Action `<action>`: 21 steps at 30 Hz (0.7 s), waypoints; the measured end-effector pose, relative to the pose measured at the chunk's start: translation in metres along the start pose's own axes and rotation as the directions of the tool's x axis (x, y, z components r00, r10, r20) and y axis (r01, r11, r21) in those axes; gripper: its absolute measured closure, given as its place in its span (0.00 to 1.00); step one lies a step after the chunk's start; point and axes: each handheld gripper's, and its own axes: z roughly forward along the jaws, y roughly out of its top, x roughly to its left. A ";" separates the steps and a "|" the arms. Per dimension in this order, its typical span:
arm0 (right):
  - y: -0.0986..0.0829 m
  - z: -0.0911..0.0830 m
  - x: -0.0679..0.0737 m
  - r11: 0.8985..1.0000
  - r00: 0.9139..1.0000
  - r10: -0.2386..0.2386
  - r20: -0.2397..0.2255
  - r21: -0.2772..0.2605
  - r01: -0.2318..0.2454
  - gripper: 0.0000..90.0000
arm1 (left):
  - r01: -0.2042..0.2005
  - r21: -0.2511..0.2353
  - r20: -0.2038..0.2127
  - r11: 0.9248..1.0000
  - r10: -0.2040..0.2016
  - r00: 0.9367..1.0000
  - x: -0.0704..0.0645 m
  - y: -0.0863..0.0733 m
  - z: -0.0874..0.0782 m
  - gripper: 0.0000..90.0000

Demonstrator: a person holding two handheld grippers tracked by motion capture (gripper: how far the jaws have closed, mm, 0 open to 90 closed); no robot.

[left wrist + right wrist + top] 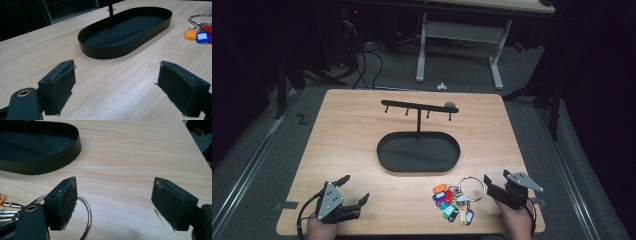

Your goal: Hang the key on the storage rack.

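Nothing has been picked up yet, as far as the pictures show. At the bottom left of the high view the left gripper (pixel 353 189) rests low on the counter (pixel 352 130) with its fingers (pixel 60 85) spread wide and empty. At the bottom right the right gripper (pixel 495 183) also stands wide and holds nothing, though one of its fingers (pixel 63 202) sits right over the edge of the big metal ring (pixel 86 220).

The bunch of keys (pixel 454 200) lies flat at the lower middle-right of the high view, its coloured tags fanned out to the left of the ring (pixel 471 188) and just beside the right gripper. I judge the work to be at its start: the ring has to be gripped, lifted and carried.

Farther up, in the middle of the frame, stands the black oval tray (pixel 418 152), with a post rising from it to a bar of hooks (pixel 419 106), all bare. The tray wall lies between the keys and the hooks, so the bunch must go up and over it. Past the counter's far edge, another desk's legs (pixel 496 62) and cables (pixel 367 65) lie on the floor.
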 end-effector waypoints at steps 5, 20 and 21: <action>0.000 0.001 -0.001 1.000 1.000 -0.001 0.004 0.008 0.001 0.23 | 0.026 -0.027 -0.013 0.999 -0.027 1.000 0.003 0.001 -0.004 0.17; -0.002 0.003 0.004 0.998 1.000 -0.013 0.005 0.058 0.013 0.17 | 0.008 -0.024 0.017 1.000 -0.007 1.000 0.000 0.002 0.003 0.17; -0.001 0.004 0.007 0.998 1.000 -0.016 0.002 0.064 0.016 0.17 | 0.008 -0.024 0.017 1.000 -0.007 1.000 0.000 0.002 0.002 0.17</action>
